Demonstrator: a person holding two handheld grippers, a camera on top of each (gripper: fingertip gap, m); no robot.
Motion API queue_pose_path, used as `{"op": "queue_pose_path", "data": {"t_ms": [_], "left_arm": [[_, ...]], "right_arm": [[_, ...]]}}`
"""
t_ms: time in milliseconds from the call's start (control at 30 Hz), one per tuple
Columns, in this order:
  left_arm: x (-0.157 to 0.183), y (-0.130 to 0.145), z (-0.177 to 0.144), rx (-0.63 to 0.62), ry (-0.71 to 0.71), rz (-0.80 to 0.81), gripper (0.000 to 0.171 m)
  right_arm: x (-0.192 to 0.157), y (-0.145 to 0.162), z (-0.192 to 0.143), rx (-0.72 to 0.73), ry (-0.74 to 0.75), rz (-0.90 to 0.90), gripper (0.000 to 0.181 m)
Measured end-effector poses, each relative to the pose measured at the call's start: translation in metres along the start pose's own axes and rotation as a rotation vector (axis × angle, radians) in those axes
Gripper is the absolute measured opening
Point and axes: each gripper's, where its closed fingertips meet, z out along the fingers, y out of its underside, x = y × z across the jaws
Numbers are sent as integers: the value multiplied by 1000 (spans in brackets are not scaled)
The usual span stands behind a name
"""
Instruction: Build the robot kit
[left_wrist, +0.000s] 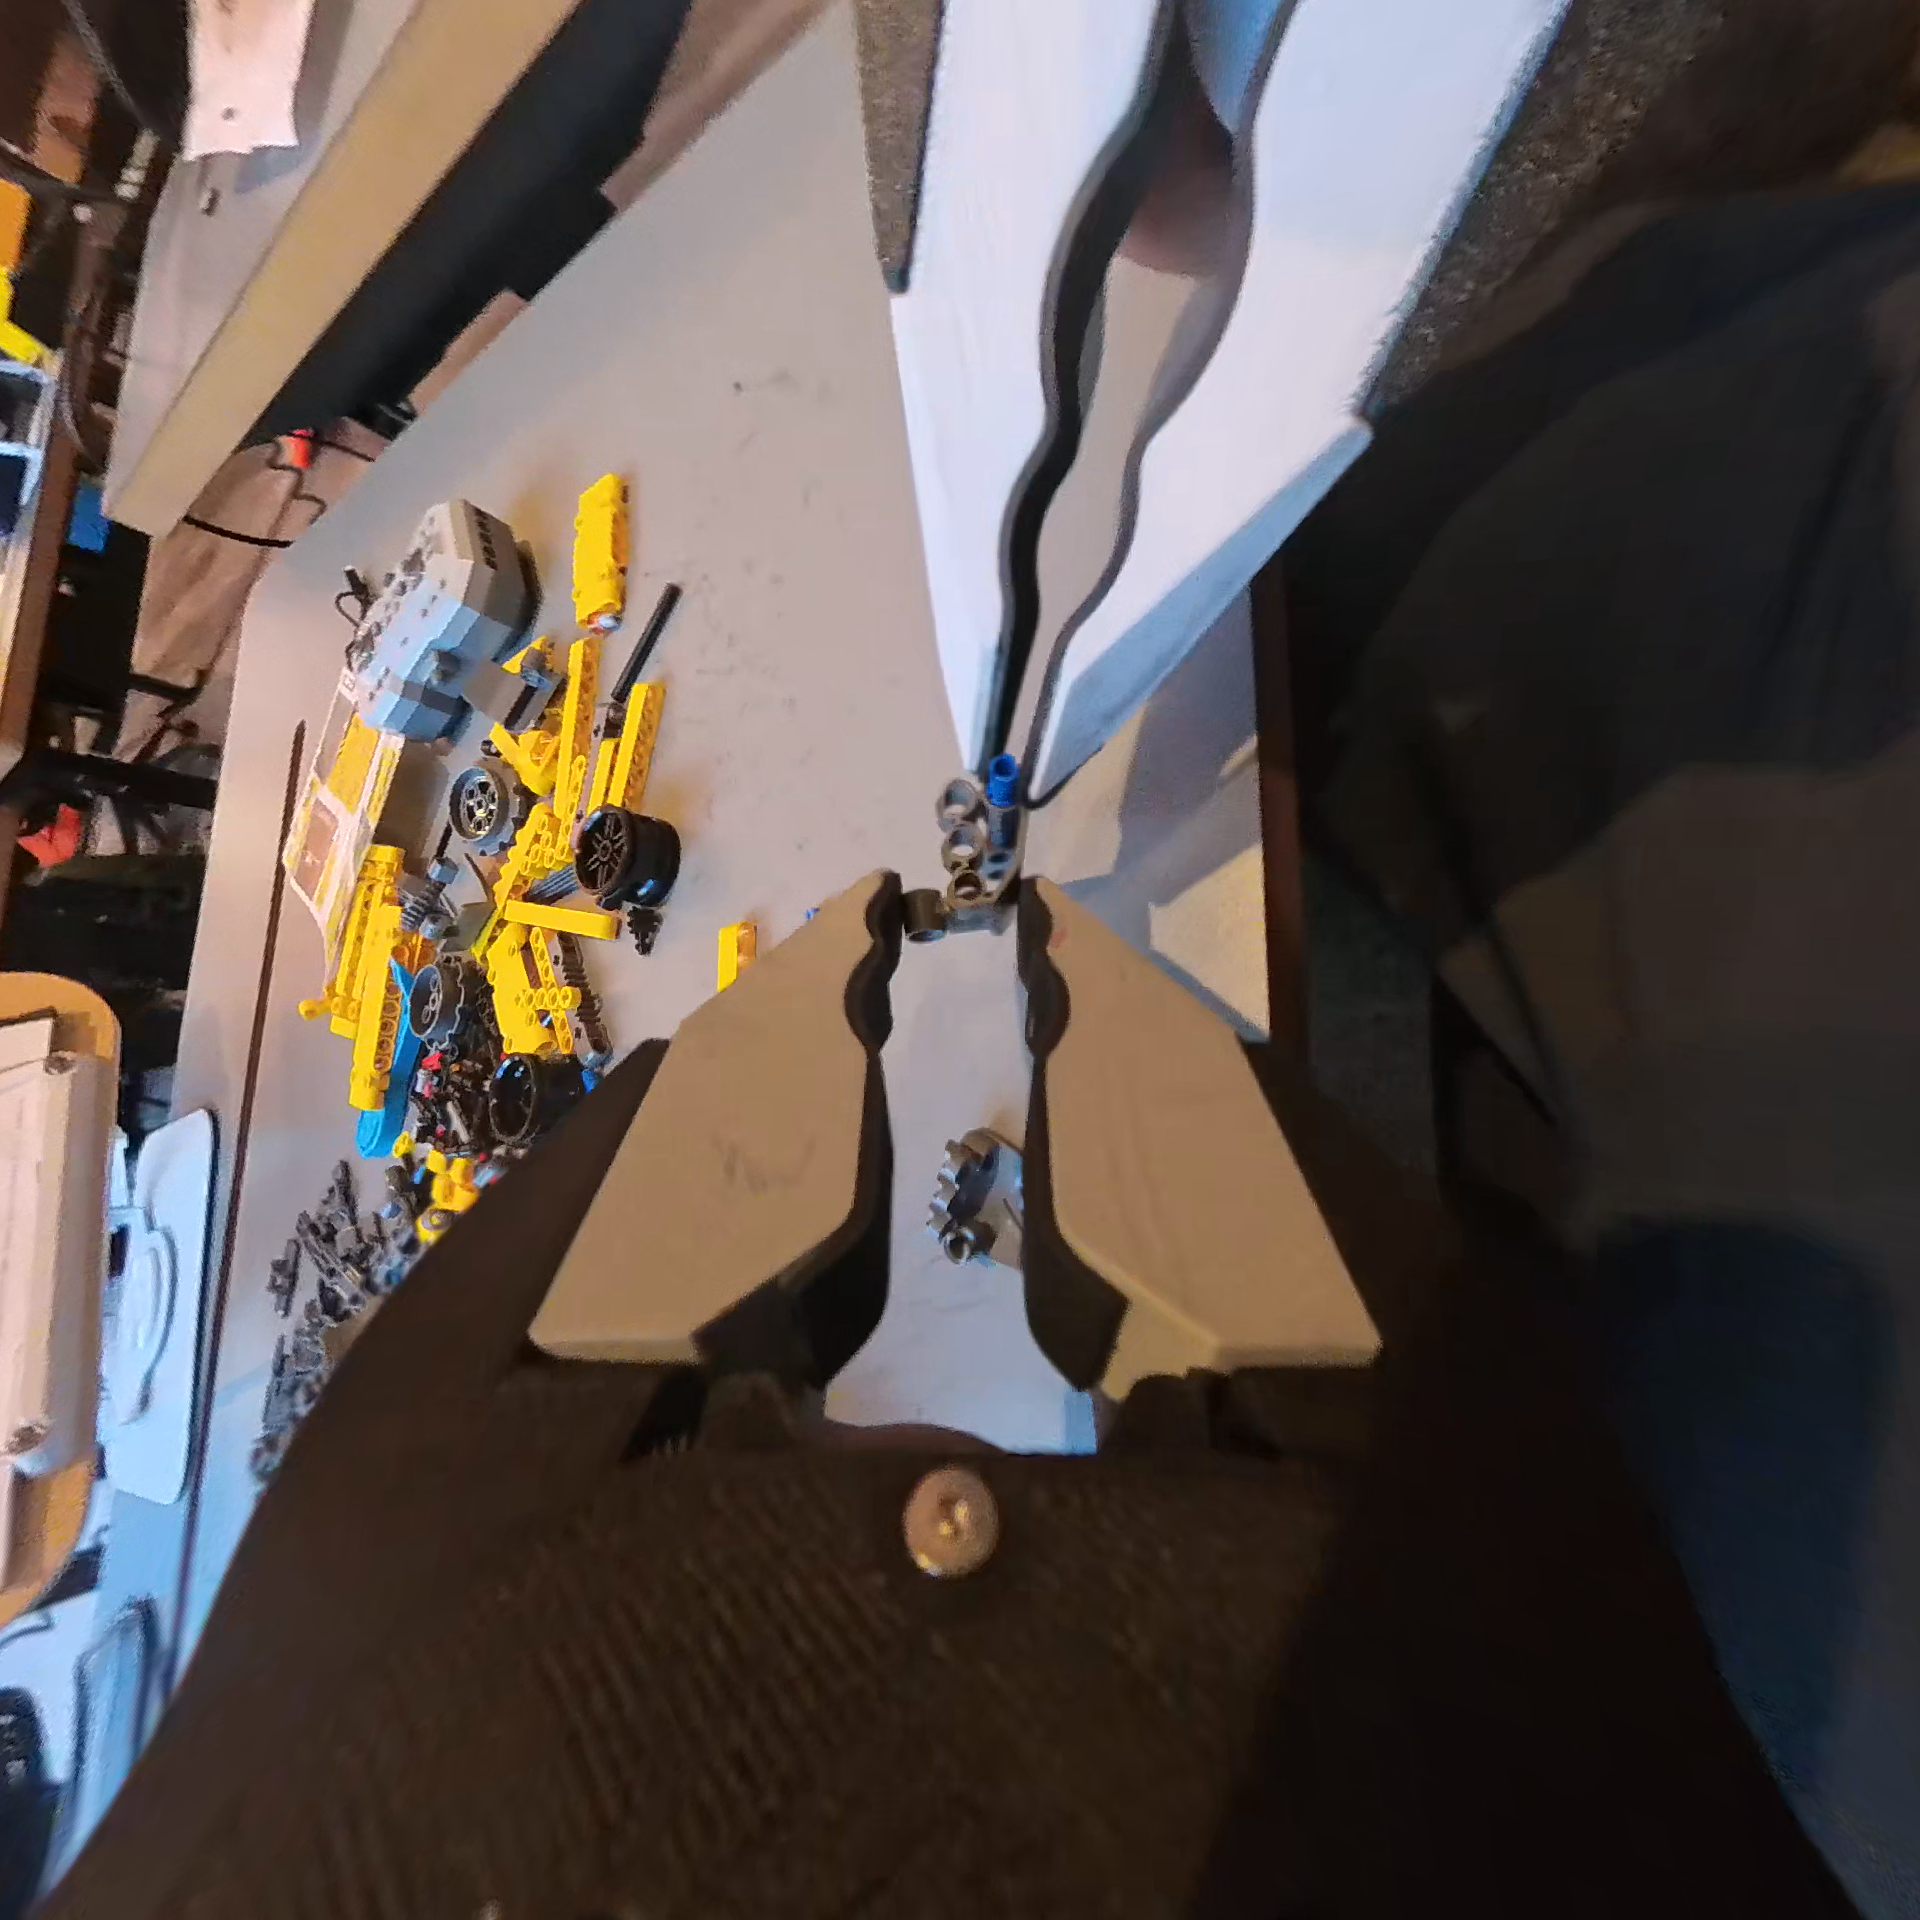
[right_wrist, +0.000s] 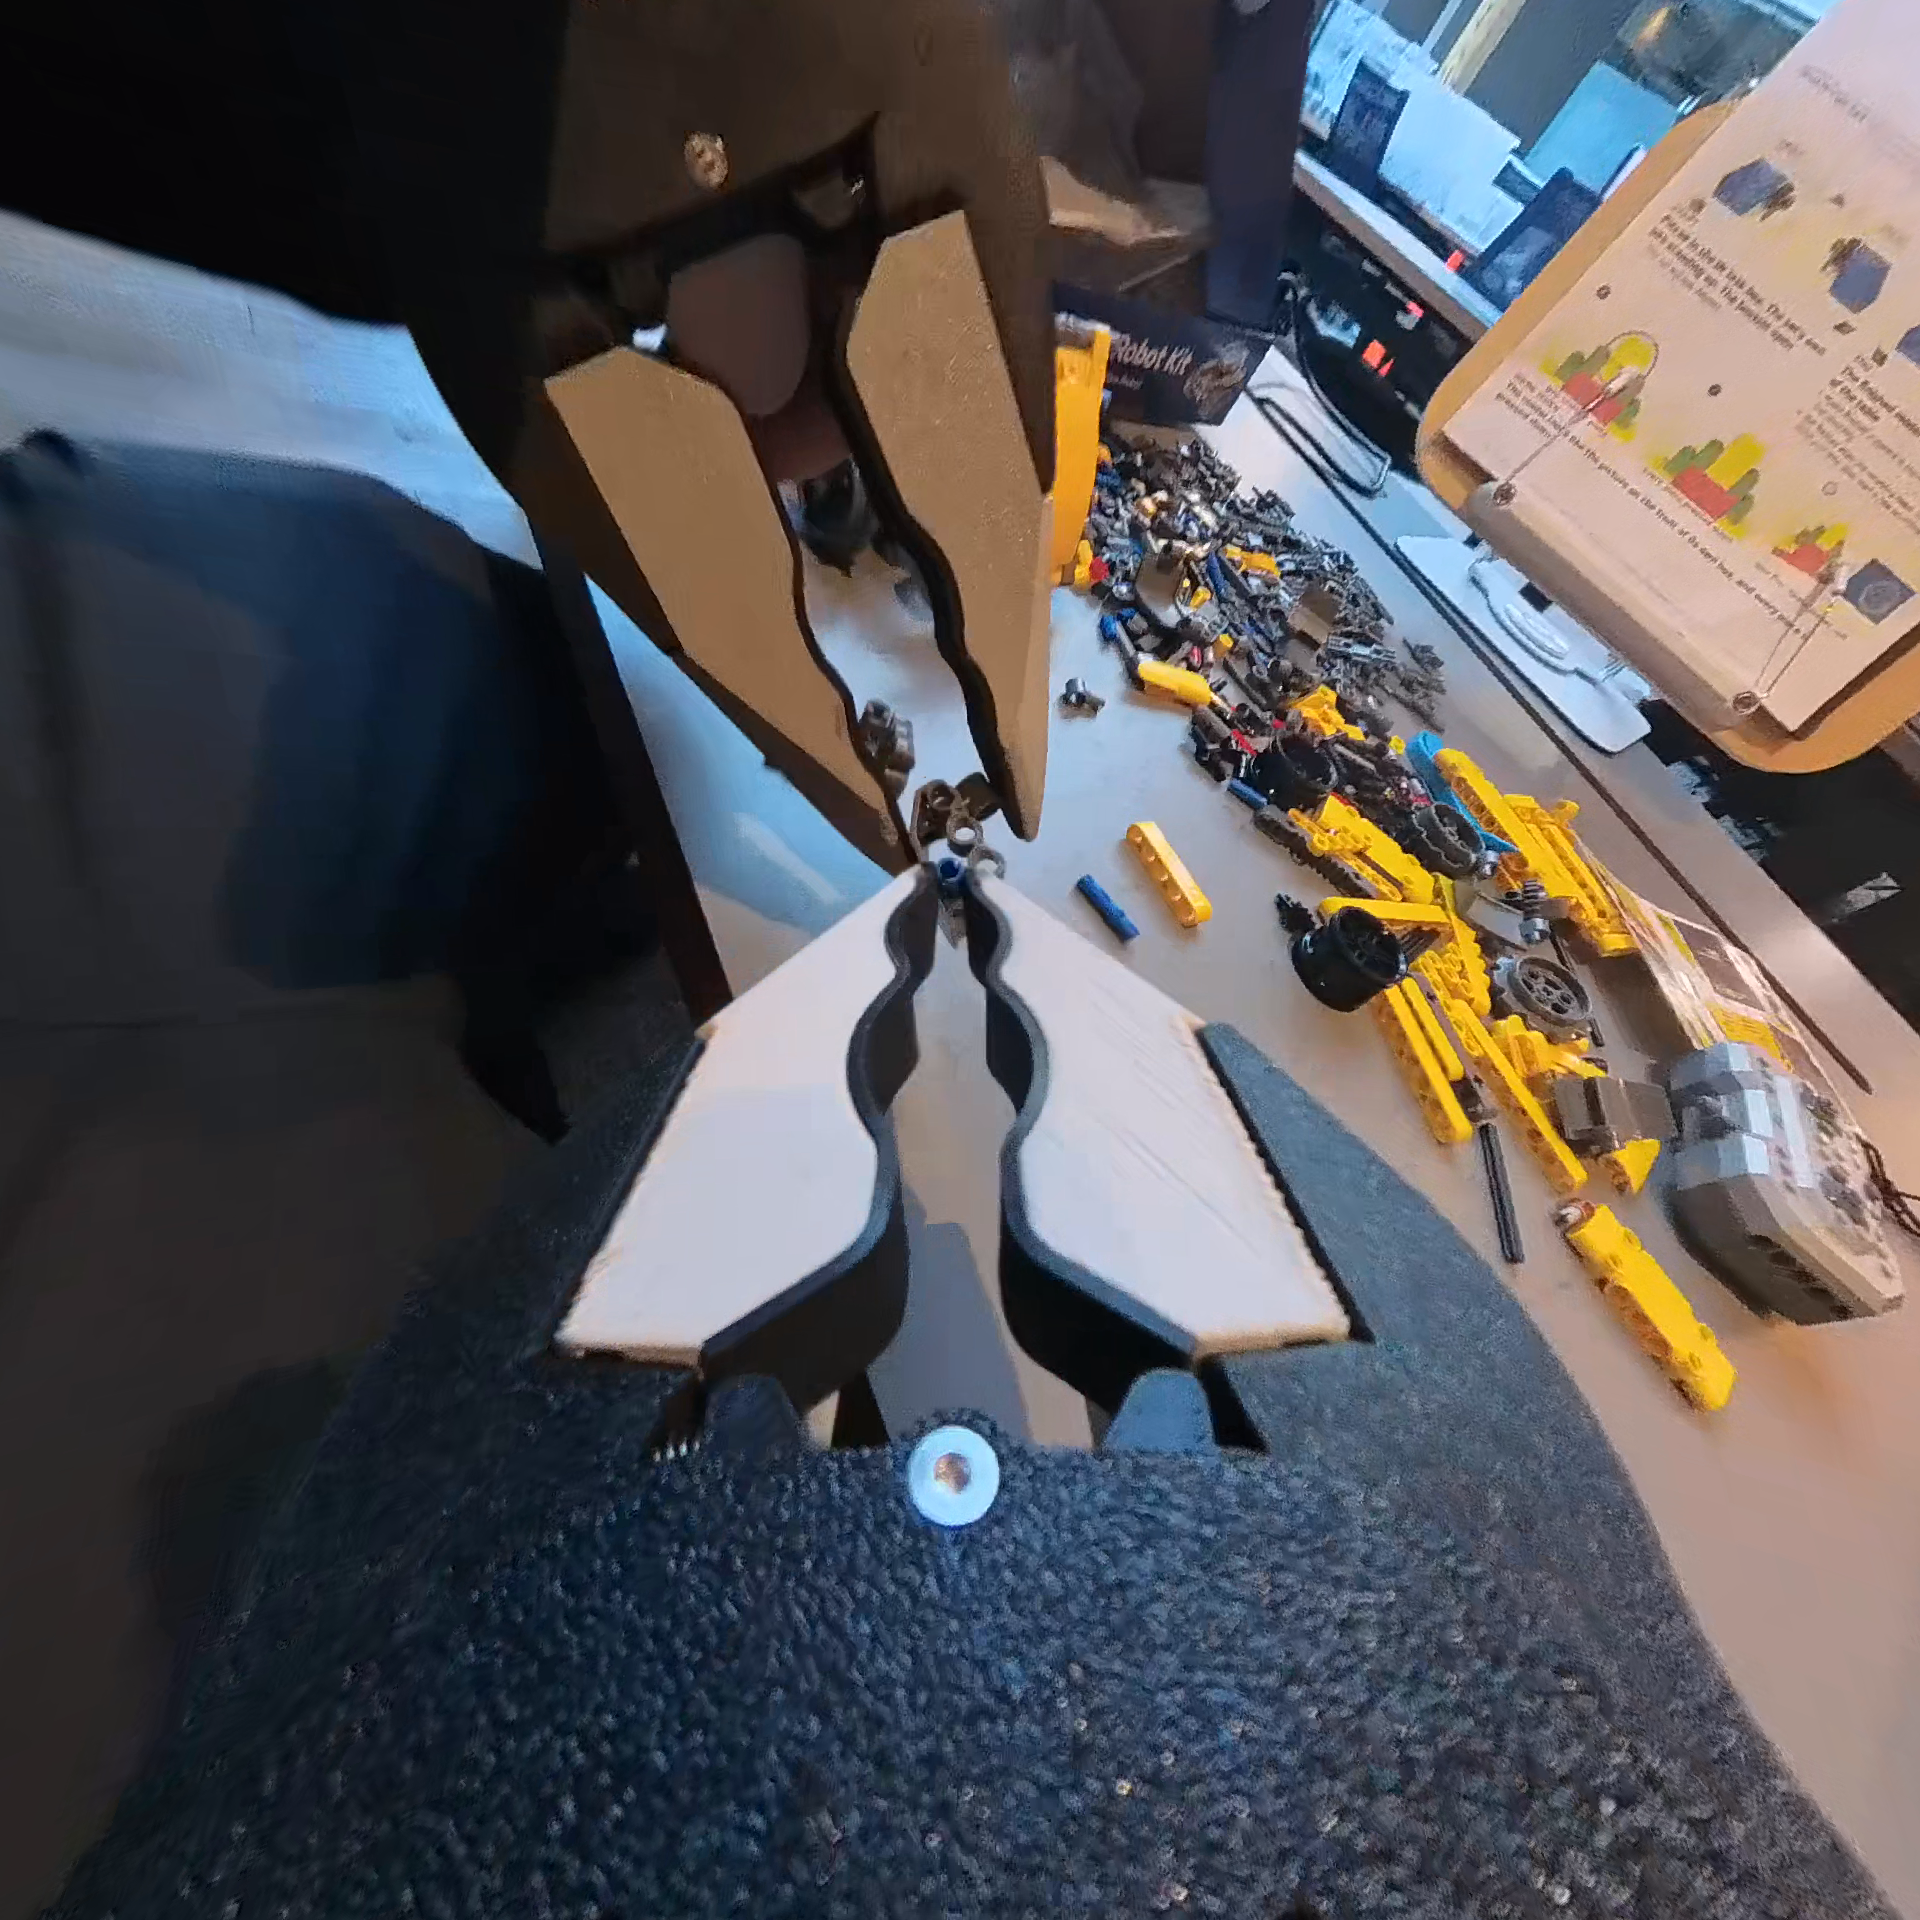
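My left gripper (left_wrist: 958, 894) is shut on a small dark grey holed beam (left_wrist: 971, 847) with a black connector on its end, and holds it above the table's near edge. My right gripper (right_wrist: 951, 883) is shut on a blue pin (right_wrist: 948, 871) whose tip meets the beam (right_wrist: 951, 805). In the left wrist view the right gripper (left_wrist: 1013, 779) comes in from above with the blue pin (left_wrist: 1003, 771) against the beam's far end. In the right wrist view the left gripper (right_wrist: 961, 821) hangs down from the top. The two grippers stand tip to tip.
A grey gear (left_wrist: 971, 1195) lies on the white table (left_wrist: 748, 468) under my left fingers. A pile of yellow beams and wheels (right_wrist: 1455, 914), a grey block unit (right_wrist: 1766, 1174), small dark parts (right_wrist: 1278, 613), a loose blue pin (right_wrist: 1104, 906) and a yellow beam (right_wrist: 1169, 873) lie farther in. An instruction board (right_wrist: 1714, 416) stands behind. Both grippers' tips are close together, under 4 cm apart. My left gripper's tips are some 7 centimetres from the grey gear (left_wrist: 971, 1195). Look for it in the right wrist view (right_wrist: 879, 742) too.
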Motion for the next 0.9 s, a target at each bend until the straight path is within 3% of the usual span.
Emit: {"op": "queue_pose_path", "data": {"t_ms": [200,367,533,800,900], "left_arm": [[3,3,5,-69,69,94,20],[-11,-4,11,-50,-141,194,20],[-2,2,18,-94,-240,215,19],[15,2,11,-5,60,-146,35],[12,5,17,-22,87,-131,34]], "right_arm": [[-3,4,4,-19,-5,11,10],[17,12,1,-51,69,164,5],[12,30,7,-138,49,228,3],[-12,46,5,-221,-33,233,0],[-11,46,2,-224,-20,225,0]]}}
